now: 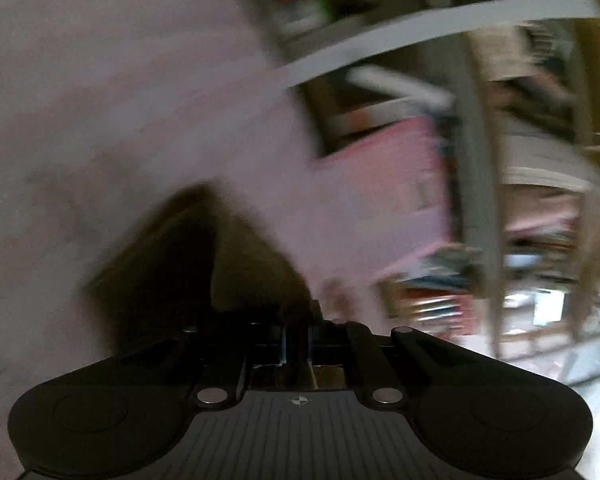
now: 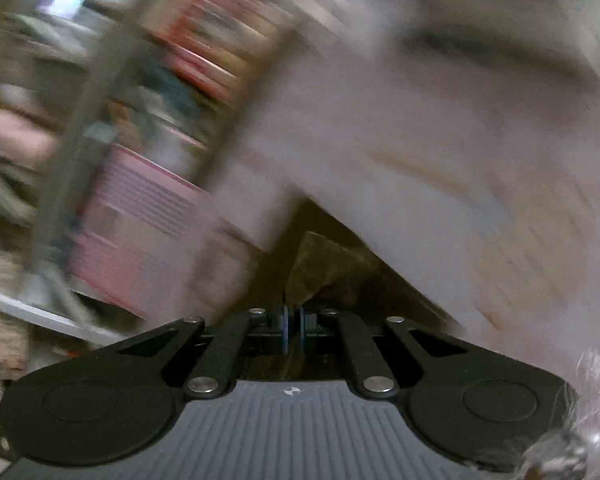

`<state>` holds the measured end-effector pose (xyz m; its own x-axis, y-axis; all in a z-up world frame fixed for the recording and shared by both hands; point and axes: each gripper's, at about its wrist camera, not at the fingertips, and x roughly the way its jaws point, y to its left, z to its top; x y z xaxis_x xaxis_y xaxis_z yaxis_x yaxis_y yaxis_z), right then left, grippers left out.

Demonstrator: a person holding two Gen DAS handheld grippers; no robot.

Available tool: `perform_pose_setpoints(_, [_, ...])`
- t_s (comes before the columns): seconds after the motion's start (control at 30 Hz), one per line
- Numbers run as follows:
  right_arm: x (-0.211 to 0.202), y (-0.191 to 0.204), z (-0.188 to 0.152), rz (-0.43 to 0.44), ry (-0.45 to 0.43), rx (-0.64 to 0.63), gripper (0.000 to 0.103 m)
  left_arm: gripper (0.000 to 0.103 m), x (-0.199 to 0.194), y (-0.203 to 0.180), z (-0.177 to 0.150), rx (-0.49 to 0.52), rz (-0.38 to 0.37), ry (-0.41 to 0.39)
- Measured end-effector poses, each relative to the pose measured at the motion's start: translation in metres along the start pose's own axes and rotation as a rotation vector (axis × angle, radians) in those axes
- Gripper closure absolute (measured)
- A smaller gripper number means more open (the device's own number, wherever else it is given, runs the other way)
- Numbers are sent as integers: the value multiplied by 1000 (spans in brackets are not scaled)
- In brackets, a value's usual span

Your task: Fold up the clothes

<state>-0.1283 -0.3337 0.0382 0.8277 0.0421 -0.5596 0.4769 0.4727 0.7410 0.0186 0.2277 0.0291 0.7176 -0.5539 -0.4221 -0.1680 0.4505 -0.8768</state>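
Note:
A pale pink garment [image 1: 100, 120] fills the left and top of the left wrist view and hangs down in a blurred sheet around my left gripper [image 1: 297, 344]. That gripper's jaws stand together in the dark fold under the cloth, shut on it. In the right wrist view the same garment [image 2: 440, 140] covers the right and upper part. My right gripper [image 2: 294, 330] has its jaws together on a shadowed fold of it. Both views are heavily motion-blurred, so the garment's edges and shape are unclear.
Behind the cloth stand shelves [image 1: 520, 160] with stacked folded items, among them a pink stack [image 1: 380, 200]. A pale bar [image 1: 420, 32] crosses the top. The right wrist view shows shelves [image 2: 160, 120] with red and pink stacks on its left.

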Motion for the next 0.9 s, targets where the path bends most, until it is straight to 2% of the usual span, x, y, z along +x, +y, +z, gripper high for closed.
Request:
perform_pose_setpoints(0.07, [-19,26,12,102,-78,-59,98,96,-11,-8,1,31,-57,-19])
perform_pose_setpoints(0.1, [-27,30,13,116,-100,-81,98,96,-14,-5,0,32,-59,-20])
perform_pose_setpoints(0.17, [-35,19,8,104,-98,-72,98,96,-16,17,-4,1,-8,-2])
perform_pose_setpoints(0.27, [-15,-29,-21,-52,32,15,98,96,-14,66,-15,-98,139,46])
perform_pose_setpoints(0.3, [-7,-44,-31,-110,77,43,98,96,-12,78,-19,-117,170,60])
perform_pose_setpoints(0.37, [4,-65,-46,-195,117,60,98,96,-11,83,-22,-112,187,64])
perform_pose_setpoints(0.43, [8,-78,-53,-197,122,87,98,95,-11,84,-24,-100,198,63])
perform_pose_setpoints(0.57, [4,-76,-51,-191,117,75,93,94,-9,84,-25,-77,222,63])
perform_pose_setpoints(0.63, [-1,-74,-51,-197,104,68,78,91,-11,84,-26,-78,224,58])
perform_pose_setpoints(0.67, [-4,-73,-51,-200,97,66,75,89,-10,84,-26,-82,225,54])
perform_pose_setpoints(0.9, [-22,-74,-45,-230,61,77,75,89,-2,84,-24,-96,233,37])
